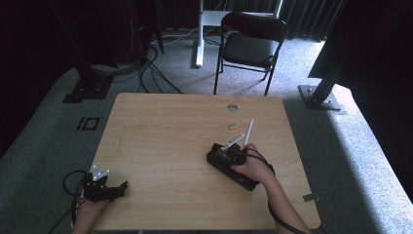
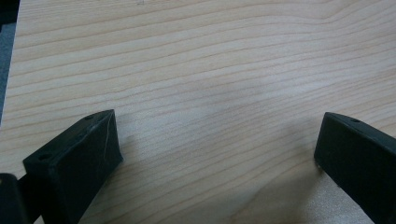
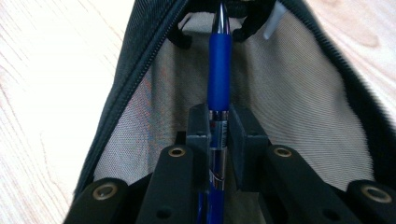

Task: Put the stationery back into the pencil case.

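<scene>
A black pencil case (image 1: pixel 221 163) lies open on the wooden table (image 1: pixel 165 146), right of the middle. My right gripper (image 1: pixel 234 157) hangs over its mouth, held by a hand. In the right gripper view the gripper (image 3: pixel 218 122) is shut on a blue pen (image 3: pixel 219 65), whose tip points into the case's grey lining (image 3: pixel 294 93) between the zip edges. My left gripper (image 1: pixel 104 187) rests at the table's near left corner. Its jaws (image 2: pixel 217 140) stand open over bare wood, nothing between them.
Two white stick-like pens (image 1: pixel 249 132) lie just beyond the case, one (image 1: pixel 234 141) touching its far end. A small pale piece (image 1: pixel 233 126) and a round hole (image 1: pixel 232 107) lie farther back. A black folding chair (image 1: pixel 251 44) stands beyond the table.
</scene>
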